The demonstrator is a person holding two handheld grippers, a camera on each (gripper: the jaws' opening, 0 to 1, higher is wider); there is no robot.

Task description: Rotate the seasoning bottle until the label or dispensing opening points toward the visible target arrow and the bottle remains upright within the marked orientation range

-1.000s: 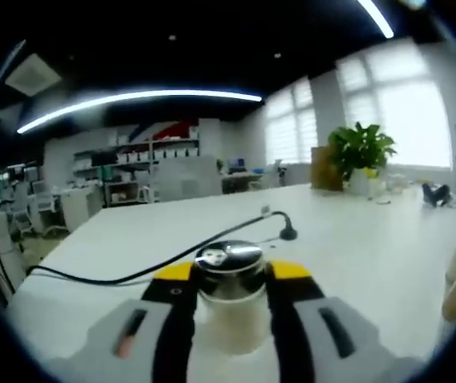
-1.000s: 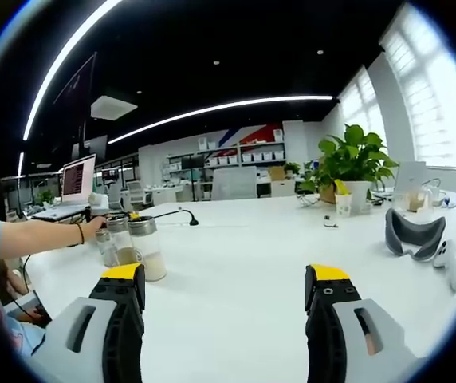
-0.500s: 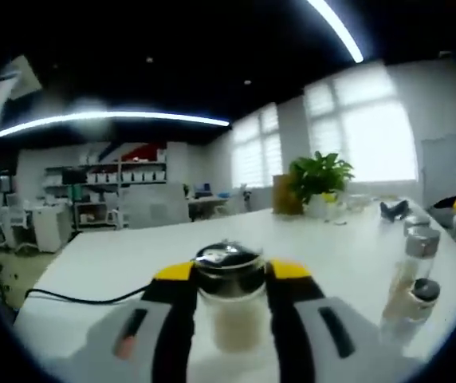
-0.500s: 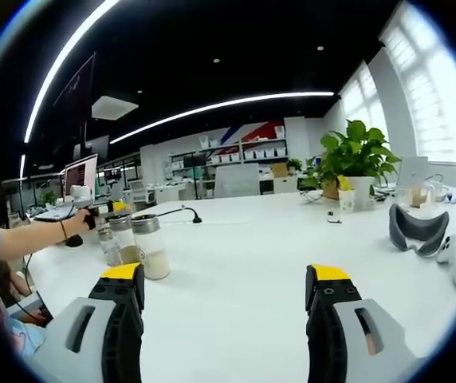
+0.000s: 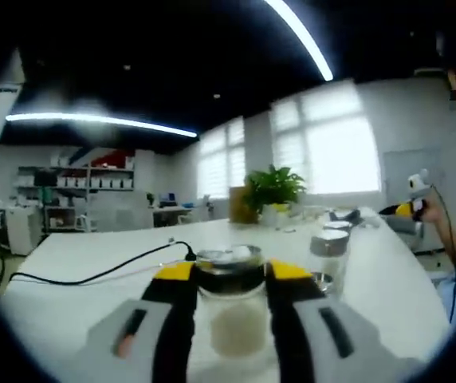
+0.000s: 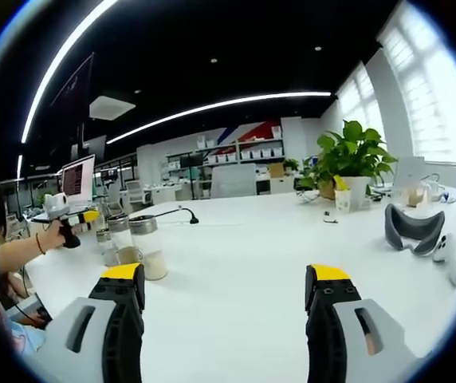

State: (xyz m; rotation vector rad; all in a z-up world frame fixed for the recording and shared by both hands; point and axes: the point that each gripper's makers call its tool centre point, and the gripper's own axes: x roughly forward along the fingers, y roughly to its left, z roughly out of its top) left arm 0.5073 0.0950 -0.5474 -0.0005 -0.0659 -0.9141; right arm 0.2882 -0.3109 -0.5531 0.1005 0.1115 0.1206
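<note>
Left gripper view, near to far:
- Left gripper: yellow-tipped black jaws clenched on the bottle, one jaw against each side just below the cap.
- Bottle: clear glass, shiny metal cap, pale powder in the lower part; upright between the jaws on the white table. No label or arrow can be made out.
- Second jar: metal-capped, just right of the held bottle, standing on the table.
- Black cable: runs across the table from the left to behind the bottle.
- Plant: potted, far side of the table, before bright windows.
- Person's hand: at the right edge, holding the other gripper's body.

Right gripper view, near to far:
- Right gripper: jaws wide apart, grasping nothing, over bare table.
- Bottle: upright, left of the gripper, foremost of a cluster of three jars; the other two jars stand touching or just beside it, behind.
- Person's forearm and hand: at far left, gripping a handle beside the jars.
- Headset: grey, right side of the table.
- Microphone: black gooseneck, mid-table.
- Laptop: far left, screen lit.
- Plant: potted, far right, small cup beside it.
</note>
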